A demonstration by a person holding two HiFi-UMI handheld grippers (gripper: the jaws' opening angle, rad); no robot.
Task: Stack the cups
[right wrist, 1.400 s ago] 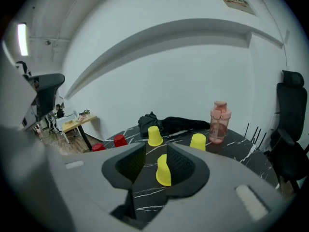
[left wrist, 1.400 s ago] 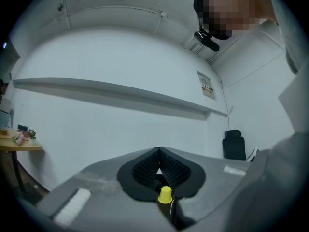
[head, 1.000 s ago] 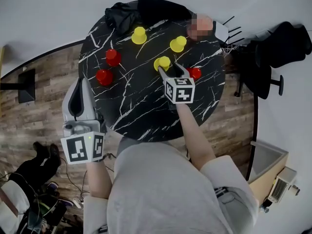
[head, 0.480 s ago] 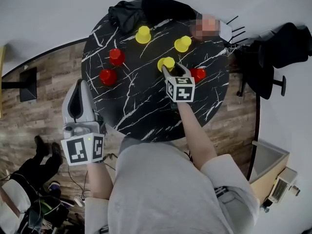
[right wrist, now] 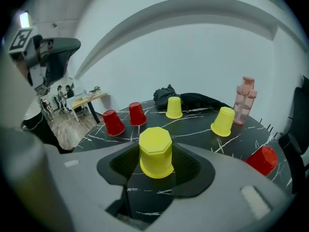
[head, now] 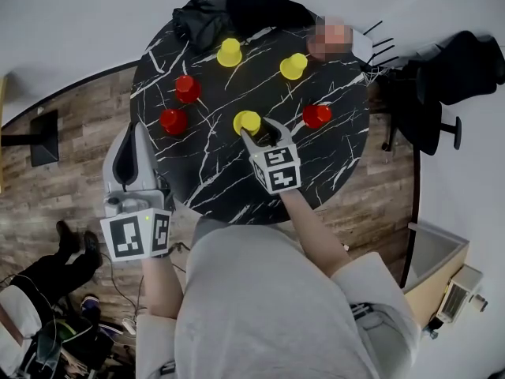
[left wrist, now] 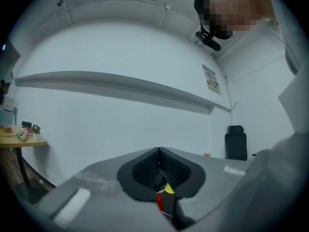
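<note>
The right claw (head: 259, 133) stands rather wide, and its two pads press the sides of a yellow cup (right wrist: 156, 151), which is mouth-down between them near the middle of the black marble table (head: 229, 180). From this cup, two red cups (head: 173, 121) are at about 9 to 10 o'clock, another red cup (head: 316, 115) at 3 o'clock, and two more yellow cups (head: 230, 52) at 12 to 2 o'clock. The left claw (head: 136, 133) is fully closed and empty, beside the table's 8 o'clock edge.
</note>
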